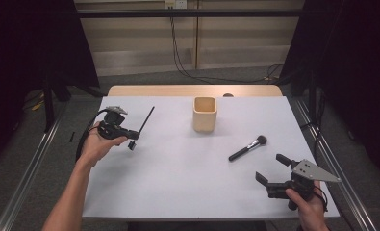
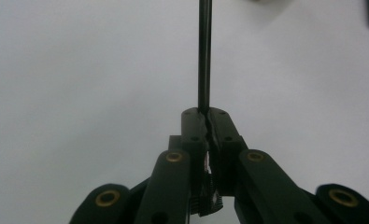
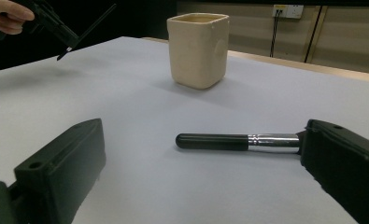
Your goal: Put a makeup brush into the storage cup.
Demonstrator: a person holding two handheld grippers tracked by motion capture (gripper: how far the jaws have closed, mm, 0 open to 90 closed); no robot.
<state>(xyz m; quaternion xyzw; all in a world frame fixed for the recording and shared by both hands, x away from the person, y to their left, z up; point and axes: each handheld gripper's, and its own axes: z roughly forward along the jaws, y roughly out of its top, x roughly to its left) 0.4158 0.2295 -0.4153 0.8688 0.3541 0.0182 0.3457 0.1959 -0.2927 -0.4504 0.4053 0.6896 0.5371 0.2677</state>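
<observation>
The left tongs [image 1: 133,139] clamp a thin black stick [image 1: 146,119] above the counter [image 1: 178,183]. The right tongs [image 1: 270,168] gape wide near a brush [image 1: 247,147]. The cream cup [image 1: 205,114] stands upright mid-counter; I cannot tell its contents.

The table [image 1: 187,183] has a white top, and a strip of light wood shows along its far edge [image 1: 192,90]. Under it lies a grey floor [image 1: 33,159], and 2 metal rails run on the floor, 1 at the left [image 1: 29,168] and 1 at the right [image 1: 336,163]. The far wall is covered with beige panels [image 1: 144,36]. On this wall, high up, sits a white power socket [image 1: 174,4], and black cables [image 1: 178,53] hang from it down to the floor. Dark black curtains stand at the left [image 1: 29,43] and at the right [image 1: 351,62]. The light is even and soft on the table.
</observation>
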